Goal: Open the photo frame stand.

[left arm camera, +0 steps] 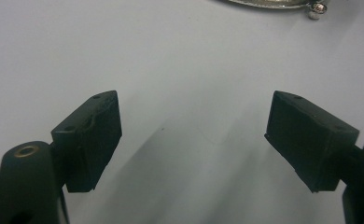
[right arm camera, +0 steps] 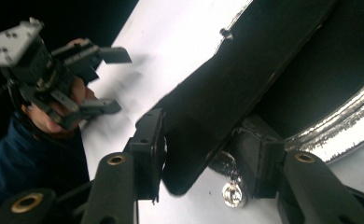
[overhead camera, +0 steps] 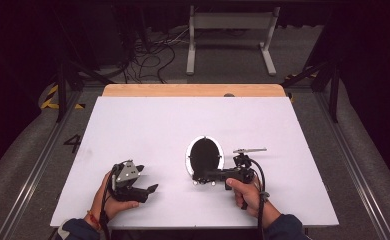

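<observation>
A black oval dish with a shiny silver rim (overhead camera: 204,156) lies on the white mat (overhead camera: 193,120), right of centre. My right gripper (overhead camera: 199,178) lies level at its near edge, pointing left. In the right gripper view its jaws (right arm camera: 203,154) stand either side of a broad black strip (right arm camera: 227,93) that runs off the chrome rim (right arm camera: 339,130). I see no firm squeeze on the strip. My left gripper (overhead camera: 148,179) hovers wide open over bare mat at the front left, nothing between its pads (left arm camera: 194,135). It also appears at the left of the right gripper view (right arm camera: 112,80).
The mat covers a wooden table whose back edge (overhead camera: 193,90) shows. A small grey thing (overhead camera: 229,94) sits at that edge. Beyond stand a white frame (overhead camera: 230,37) and floor cables (overhead camera: 148,57). Bare mat lies to the back, left and right of the dish.
</observation>
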Action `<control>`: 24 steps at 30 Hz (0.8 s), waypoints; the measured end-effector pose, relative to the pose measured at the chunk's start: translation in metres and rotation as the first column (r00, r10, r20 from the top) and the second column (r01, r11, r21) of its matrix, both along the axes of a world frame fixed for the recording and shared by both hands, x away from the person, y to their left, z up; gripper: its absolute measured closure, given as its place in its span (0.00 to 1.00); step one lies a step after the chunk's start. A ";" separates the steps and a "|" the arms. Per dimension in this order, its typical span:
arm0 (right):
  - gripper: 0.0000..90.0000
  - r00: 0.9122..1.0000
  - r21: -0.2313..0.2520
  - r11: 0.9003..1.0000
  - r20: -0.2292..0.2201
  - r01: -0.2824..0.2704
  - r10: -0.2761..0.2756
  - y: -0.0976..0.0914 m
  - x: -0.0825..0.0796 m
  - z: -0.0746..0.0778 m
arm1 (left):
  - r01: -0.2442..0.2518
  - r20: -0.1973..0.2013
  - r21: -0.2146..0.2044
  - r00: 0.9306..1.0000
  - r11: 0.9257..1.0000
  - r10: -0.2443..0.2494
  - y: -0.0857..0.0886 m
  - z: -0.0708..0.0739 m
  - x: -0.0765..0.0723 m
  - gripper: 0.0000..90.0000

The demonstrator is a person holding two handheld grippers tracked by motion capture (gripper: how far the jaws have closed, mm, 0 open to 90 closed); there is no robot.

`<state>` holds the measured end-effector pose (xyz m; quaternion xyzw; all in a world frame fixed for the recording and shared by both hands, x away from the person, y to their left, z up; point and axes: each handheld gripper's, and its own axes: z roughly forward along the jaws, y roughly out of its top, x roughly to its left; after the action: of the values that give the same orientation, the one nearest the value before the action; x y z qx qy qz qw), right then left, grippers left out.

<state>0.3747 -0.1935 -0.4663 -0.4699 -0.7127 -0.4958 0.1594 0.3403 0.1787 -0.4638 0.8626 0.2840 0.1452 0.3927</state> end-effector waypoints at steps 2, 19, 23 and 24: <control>0.58 1.000 0.011 1.000 -0.022 0.005 -0.005 0.002 0.004 0.000 | 0.004 -0.005 -0.007 1.000 1.000 -0.004 -0.003 0.001 0.004 0.21; 0.68 1.000 0.028 1.000 -0.009 -0.004 0.005 0.004 0.013 -0.002 | 0.068 -0.075 -0.113 0.994 0.991 -0.077 -0.046 0.008 0.056 0.22; 0.70 0.999 0.008 0.999 0.032 -0.037 0.036 0.005 0.012 0.000 | 0.078 -0.111 -0.148 0.989 0.986 -0.095 -0.056 0.007 0.065 0.22; 0.70 0.998 0.003 0.999 0.049 -0.045 0.045 0.005 0.012 0.001 | 0.088 -0.113 -0.147 0.988 0.985 -0.105 -0.058 0.007 0.067 0.22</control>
<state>0.3866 -0.1881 -0.4653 -0.4411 -0.7259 -0.5047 0.1541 0.4074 0.1205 -0.4570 0.8524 0.2746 0.0530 0.4417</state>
